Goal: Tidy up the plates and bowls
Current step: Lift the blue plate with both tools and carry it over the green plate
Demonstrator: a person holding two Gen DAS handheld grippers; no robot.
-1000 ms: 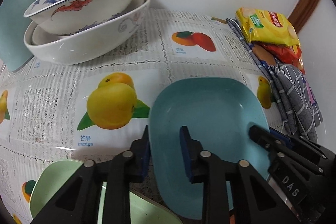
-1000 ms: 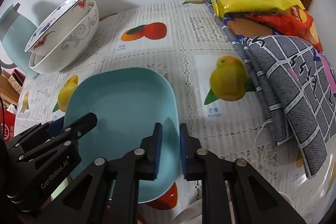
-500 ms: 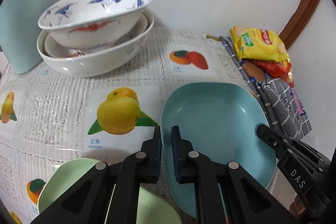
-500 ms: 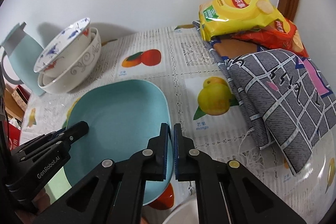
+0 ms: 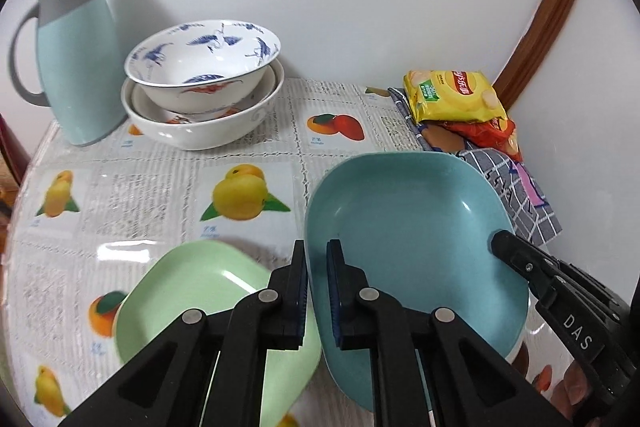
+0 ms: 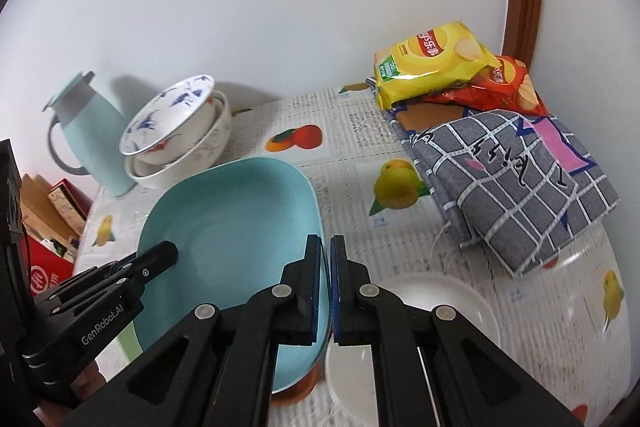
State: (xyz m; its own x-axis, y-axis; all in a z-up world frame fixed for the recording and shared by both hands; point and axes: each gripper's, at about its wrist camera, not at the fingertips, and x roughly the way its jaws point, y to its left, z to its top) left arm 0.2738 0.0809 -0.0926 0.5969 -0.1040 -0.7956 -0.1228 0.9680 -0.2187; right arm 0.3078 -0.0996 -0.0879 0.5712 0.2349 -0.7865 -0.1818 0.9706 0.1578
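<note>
A worktop (image 5: 160, 163) covered by a glossy cloth printed with mangoes and blocks of text stands in the corner of a room with plain white walls; a curved brown wooden frame (image 5: 548, 11) runs up the right wall. A teal plate (image 5: 408, 227), squarish with rounded corners, is held tilted above the cloth. The left gripper (image 5: 317, 291) has its jaws clamped on the plate's left rim, and the right gripper (image 6: 325, 291) has its jaws clamped on the right rim. Below the left gripper a pale green plate (image 5: 192, 291) lies flat, and a white bowl (image 6: 440, 307) sits under the right gripper. At the back wall, stacked patterned bowls (image 5: 204, 83) stand just beside a pale blue jug (image 5: 80, 75). In the right corner, snack bags (image 6: 436, 67) rest on a folded grey checked cloth (image 6: 520, 187).
</note>
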